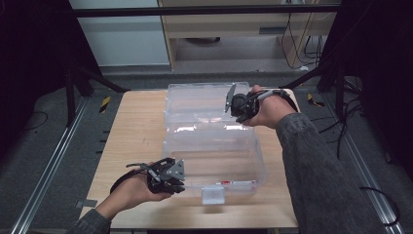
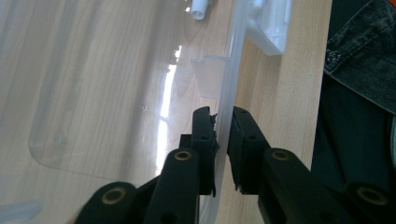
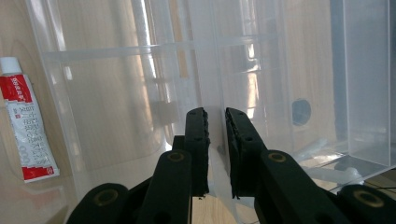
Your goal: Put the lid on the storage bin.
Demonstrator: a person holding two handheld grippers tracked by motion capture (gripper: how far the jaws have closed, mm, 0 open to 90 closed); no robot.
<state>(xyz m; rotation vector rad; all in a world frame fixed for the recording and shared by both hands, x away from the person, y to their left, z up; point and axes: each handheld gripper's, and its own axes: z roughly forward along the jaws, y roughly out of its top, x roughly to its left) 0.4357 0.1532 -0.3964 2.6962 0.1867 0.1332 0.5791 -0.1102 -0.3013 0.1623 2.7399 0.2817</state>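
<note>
High view: clear plastic box point(image 1: 214, 146) mid-table, your left gripper point(image 1: 168, 176) at its near-left corner, right gripper point(image 1: 239, 106) at the far edge. Left gripper view: jaws clamped on the box wall. Right gripper view: jaws pinching a clear panel; tube point(image 3: 25, 126) lies inside. Both grips set; the move itself looks pending.

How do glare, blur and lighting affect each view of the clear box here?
High view: dim, dark surroundings, soft overall; the clear plastic box glints along its middle edge. Left gripper view: a bright streak of glare runs down the box floor beside the left gripper, whose near jaws are blurred. Right gripper view: reflections streak the box walls; the red and white tube stays legible.
</note>
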